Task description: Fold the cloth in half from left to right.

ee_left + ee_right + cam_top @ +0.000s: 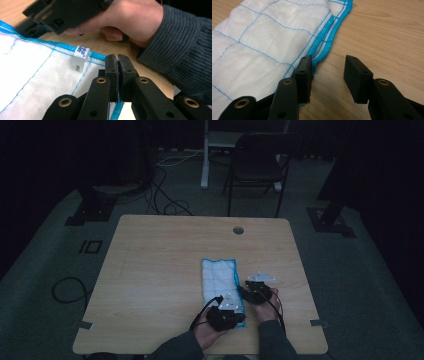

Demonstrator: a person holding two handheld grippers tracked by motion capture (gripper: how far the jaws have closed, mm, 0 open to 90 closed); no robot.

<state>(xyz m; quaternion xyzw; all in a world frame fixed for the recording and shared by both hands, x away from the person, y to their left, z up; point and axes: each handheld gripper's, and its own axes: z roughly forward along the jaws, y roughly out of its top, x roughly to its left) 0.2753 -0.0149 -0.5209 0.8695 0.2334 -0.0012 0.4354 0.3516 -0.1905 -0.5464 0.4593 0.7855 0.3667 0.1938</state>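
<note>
**Soft cloth pinched at one corner, second grip not yet made**

The left gripper (117, 65) has its jaws pressed together on the near edge of the folded white quilted cloth with blue stitching and blue hem (219, 279); the left gripper view shows the blue hem (117, 111) running up into the closed pads, so the grip sits on the border, just beside the small white sewn-in label (80, 58). The right gripper (329, 75) stands with its jaws apart at the cloth's right-hand edge: one pad lies against the hem, the other rests over bare wood, and nothing is squeezed between them.

The cloth lies flat on the light wooden table (150, 265), folded into a narrow strip on the near right part of the tabletop. It looks light, limp and slightly padded, so it will likely sag and drape when lifted, and a single layer could slip free of a shallow pinch. The stitched hem seems the firmest place to take hold, with both layers caught at the corners.

No containers stand near the cloth; beyond it the tabletop has a small round cable hole (238, 230).
</note>
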